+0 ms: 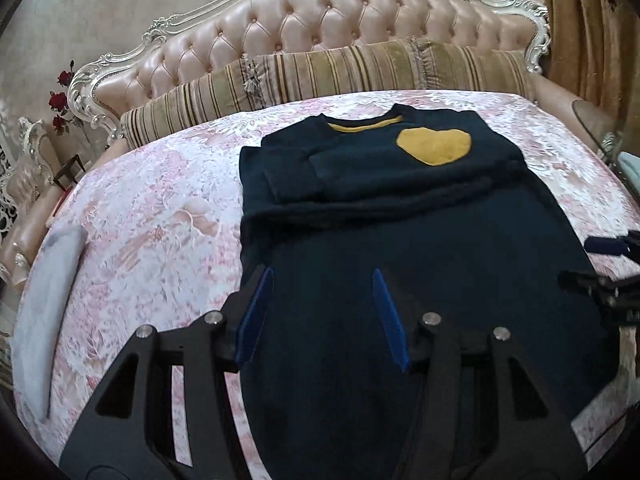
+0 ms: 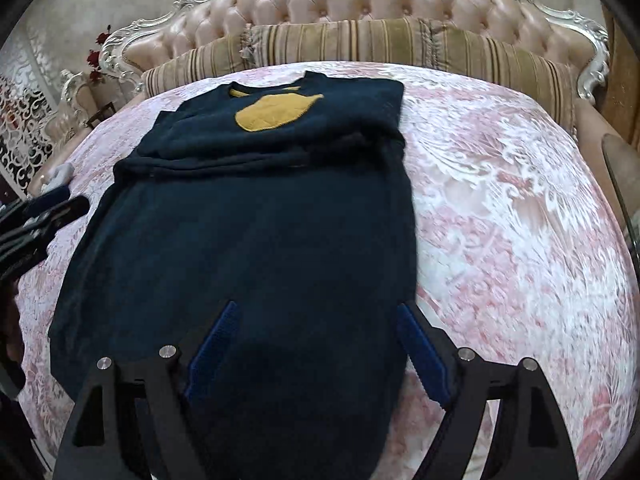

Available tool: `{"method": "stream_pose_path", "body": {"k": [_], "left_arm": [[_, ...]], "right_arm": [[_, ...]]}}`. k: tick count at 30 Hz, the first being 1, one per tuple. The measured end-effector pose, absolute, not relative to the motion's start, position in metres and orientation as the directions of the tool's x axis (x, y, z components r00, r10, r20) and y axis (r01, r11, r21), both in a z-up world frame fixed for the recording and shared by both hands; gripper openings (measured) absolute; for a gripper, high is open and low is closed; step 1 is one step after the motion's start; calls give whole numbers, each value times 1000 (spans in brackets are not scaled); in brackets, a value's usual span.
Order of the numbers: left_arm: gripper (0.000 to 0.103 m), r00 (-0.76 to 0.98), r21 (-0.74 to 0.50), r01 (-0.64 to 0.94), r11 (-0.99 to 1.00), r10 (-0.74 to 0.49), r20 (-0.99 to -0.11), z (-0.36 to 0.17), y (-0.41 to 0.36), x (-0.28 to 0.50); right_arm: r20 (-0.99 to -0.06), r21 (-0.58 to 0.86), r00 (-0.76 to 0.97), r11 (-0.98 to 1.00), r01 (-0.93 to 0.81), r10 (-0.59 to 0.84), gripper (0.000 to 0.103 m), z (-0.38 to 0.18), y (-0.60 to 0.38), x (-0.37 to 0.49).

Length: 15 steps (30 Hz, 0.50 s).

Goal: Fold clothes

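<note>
From the left wrist we see a navy sweater (image 1: 400, 216) flat on the bed (image 1: 160, 208), sleeves folded across its chest, our left gripper (image 1: 320, 300) spread empty above the hem. From the right wrist, our right gripper (image 2: 316, 332) likewise gapes empty; uneven pinches could skew the fold.

Navy sweater (image 1: 400, 240): soft matt knit with a mustard felt-like heart patch (image 1: 434, 147). Bedspread (image 1: 160, 220): pink-white woven cloth with slight sheen. Headboard (image 1: 320, 16): glossy tufted leather. Left tongs (image 1: 320, 316): matt black plastic, ribbed blue pads (image 1: 390, 320), bright metal pins.
</note>
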<state>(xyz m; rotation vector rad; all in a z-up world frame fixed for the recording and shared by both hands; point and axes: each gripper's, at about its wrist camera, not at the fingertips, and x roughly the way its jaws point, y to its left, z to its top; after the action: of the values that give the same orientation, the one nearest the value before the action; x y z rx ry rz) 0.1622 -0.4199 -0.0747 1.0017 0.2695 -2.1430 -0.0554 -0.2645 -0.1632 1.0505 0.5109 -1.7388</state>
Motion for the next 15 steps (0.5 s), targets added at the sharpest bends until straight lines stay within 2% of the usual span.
{"method": "stream_pose_path", "body": {"k": [8,12,15], "left_arm": [[56,-397,129,720,-682,-557,-729,-85,-430,191],[55,-457,-32,761,-648,-500,-736,-87,-454,226],[50,-459,-60,764,-642,-476,-750,-93,-458,226]], "right_arm": [[-841,151,-128,-456,877,-525,82,-157,-264,-60],[-844,145,-145,-478,866,-517,82,-155,-258,-71],[-846,130,-152,-475,870,-510,82,-157,-255,-80]]}}
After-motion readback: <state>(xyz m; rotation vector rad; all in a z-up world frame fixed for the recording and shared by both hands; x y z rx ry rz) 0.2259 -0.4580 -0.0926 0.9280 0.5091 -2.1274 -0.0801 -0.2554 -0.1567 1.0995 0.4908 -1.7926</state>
